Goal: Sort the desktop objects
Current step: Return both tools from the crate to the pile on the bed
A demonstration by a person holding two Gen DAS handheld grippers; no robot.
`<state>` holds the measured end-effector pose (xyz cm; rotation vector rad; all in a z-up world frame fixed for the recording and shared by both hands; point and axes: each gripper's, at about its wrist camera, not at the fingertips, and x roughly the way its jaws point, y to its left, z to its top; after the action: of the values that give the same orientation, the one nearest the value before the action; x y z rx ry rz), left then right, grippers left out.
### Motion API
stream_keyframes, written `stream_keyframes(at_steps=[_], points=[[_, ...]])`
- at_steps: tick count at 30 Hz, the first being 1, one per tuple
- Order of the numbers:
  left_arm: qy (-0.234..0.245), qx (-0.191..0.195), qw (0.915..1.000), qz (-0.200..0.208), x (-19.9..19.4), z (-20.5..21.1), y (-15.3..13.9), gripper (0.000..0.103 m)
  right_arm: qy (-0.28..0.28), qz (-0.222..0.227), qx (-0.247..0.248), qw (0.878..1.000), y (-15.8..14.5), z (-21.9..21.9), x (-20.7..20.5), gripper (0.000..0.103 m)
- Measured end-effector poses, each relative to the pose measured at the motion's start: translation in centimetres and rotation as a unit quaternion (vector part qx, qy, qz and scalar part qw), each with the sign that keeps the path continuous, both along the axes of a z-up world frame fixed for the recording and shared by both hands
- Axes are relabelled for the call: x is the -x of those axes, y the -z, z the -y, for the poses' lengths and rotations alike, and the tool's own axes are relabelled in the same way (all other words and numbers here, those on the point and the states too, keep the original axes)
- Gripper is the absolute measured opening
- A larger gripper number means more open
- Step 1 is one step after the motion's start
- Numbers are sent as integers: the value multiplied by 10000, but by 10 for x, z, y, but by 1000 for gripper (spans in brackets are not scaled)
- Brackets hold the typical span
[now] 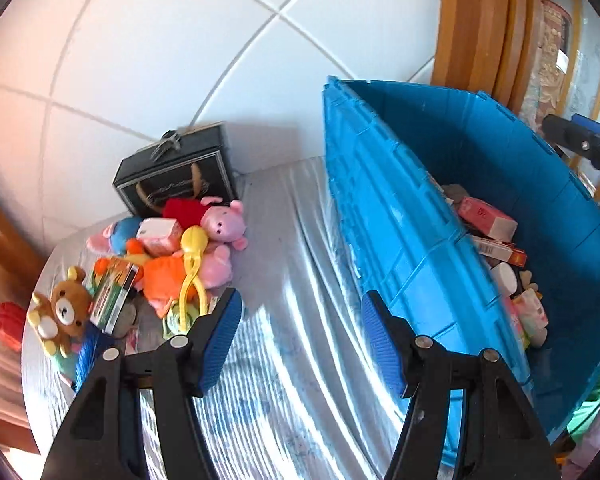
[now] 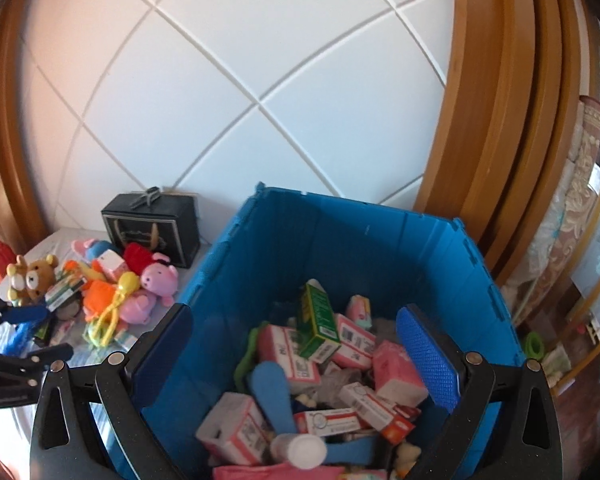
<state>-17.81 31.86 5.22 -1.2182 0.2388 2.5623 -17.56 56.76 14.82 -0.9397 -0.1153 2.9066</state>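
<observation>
Your left gripper (image 1: 300, 320) spread, empty, beside blue bin (image 1: 400, 208), your right gripper (image 2: 296, 344) spread, empty, over bin, toy pile (image 1: 168, 264) left of bin

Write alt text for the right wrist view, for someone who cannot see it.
The open right gripper hangs empty over a deep blue plastic crate piled with small pink, white and green cartons. Left of the crate, soft toys including a pink plush pig lie heaped before a black gift box.
</observation>
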Motion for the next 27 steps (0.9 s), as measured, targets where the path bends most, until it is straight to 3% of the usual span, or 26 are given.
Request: stream_keyframes(at_steps=[4, 8, 17, 21, 27], points=[[-573, -365, 9969, -401, -26, 62, 23, 62, -306, -213, 233, 9990, -1, 50, -25, 103], [-1141, -350, 9900, -749, -44, 113, 47, 62, -484, -451, 578, 9961, 3, 93, -39, 103], [-1571, -298, 9869, -213, -51, 233, 105, 62, -842, -575, 785, 9917, 29, 194, -32, 103], [-1789, -343, 9832, 75, -50, 288, 133, 62, -867, -374, 816, 9922, 56, 226, -19, 103], [-1902, -406, 9805, 296, -35, 332, 166, 62, -744, 179, 863, 9933, 114, 248, 9, 103]])
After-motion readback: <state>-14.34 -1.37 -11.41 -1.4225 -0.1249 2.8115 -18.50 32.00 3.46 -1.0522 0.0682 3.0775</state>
